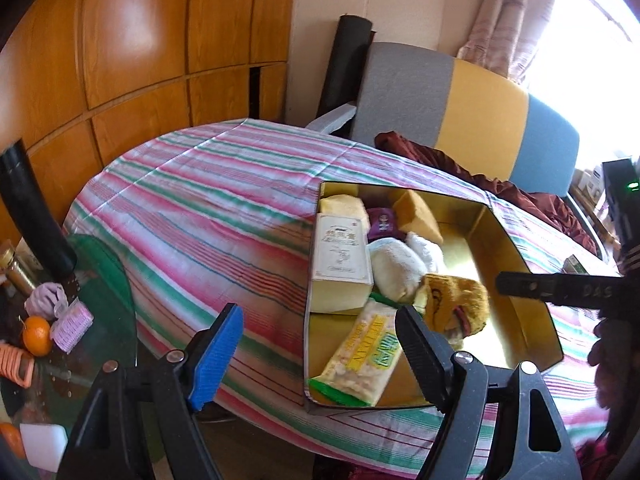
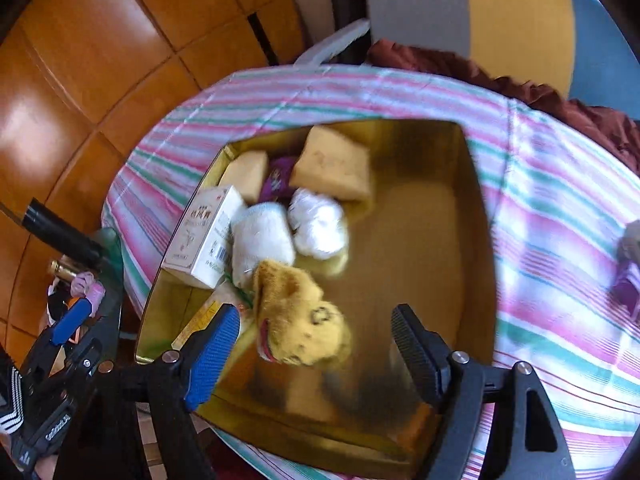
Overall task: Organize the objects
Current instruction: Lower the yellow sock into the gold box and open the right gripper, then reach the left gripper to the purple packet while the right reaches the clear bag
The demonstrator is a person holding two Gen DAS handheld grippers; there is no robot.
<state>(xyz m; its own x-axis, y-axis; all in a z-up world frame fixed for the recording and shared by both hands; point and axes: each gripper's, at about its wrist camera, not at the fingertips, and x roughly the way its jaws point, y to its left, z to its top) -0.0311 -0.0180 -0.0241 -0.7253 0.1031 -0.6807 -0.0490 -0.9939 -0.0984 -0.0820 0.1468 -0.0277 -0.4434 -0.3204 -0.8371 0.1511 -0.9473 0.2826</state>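
A gold-lined open box (image 1: 516,280) (image 2: 472,208) sits on the striped tablecloth (image 1: 224,208). In it lie a white carton (image 1: 340,252) (image 2: 204,236), two yellow sponges (image 1: 416,216) (image 2: 336,164), a purple packet (image 1: 382,222), white cloth bundles (image 1: 396,268) (image 2: 316,224), a snack bag (image 1: 360,356) and a yellow plush toy (image 1: 456,300) (image 2: 296,316). My left gripper (image 1: 316,356) is open and empty at the box's near left edge. My right gripper (image 2: 312,356) is open and empty just above the plush toy inside the box.
A glass side table (image 1: 108,320) at the left holds an orange (image 1: 37,335), a pink brush (image 1: 72,327) and a jar. A striped chair (image 1: 480,116) with dark red cloth (image 1: 520,196) stands behind. A purple object (image 2: 628,288) lies right of the box.
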